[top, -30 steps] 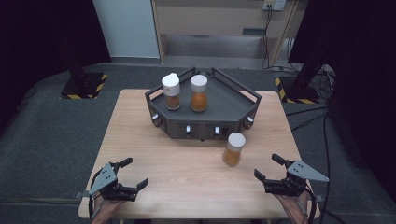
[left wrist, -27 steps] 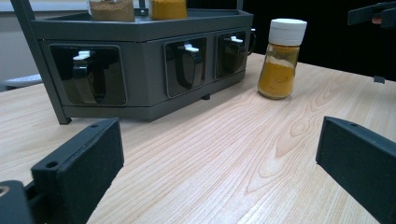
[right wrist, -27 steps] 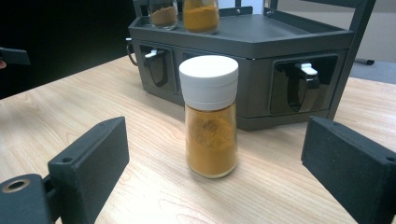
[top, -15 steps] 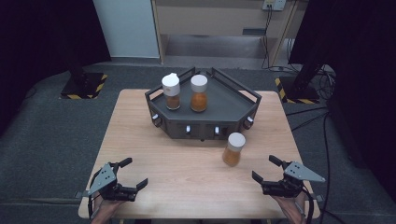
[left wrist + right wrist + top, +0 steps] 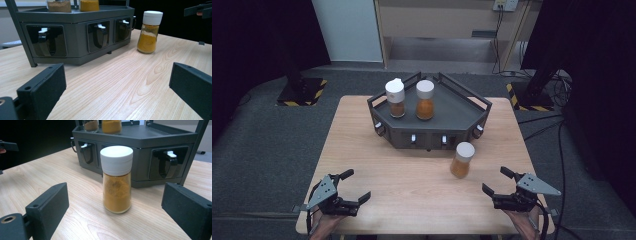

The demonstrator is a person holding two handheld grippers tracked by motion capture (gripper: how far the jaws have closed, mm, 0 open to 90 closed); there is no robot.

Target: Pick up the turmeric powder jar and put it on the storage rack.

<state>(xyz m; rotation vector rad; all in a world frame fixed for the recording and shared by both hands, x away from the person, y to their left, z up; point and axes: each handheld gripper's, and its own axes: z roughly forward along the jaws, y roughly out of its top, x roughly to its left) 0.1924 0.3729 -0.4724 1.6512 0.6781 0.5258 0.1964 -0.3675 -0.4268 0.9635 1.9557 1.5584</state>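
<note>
Glass spice jar with white cap and orange powder stood upright on light wooden counter, just in front of dark grey metal rack. Right hand-held gripper released, facing jar, apart from it. Left hand-held gripper released, near counter edge

No readable text, label, brand or number shows on any jar, rack or surface.

White-capped orange spice jar; dark grey rack; light wood table.
</note>
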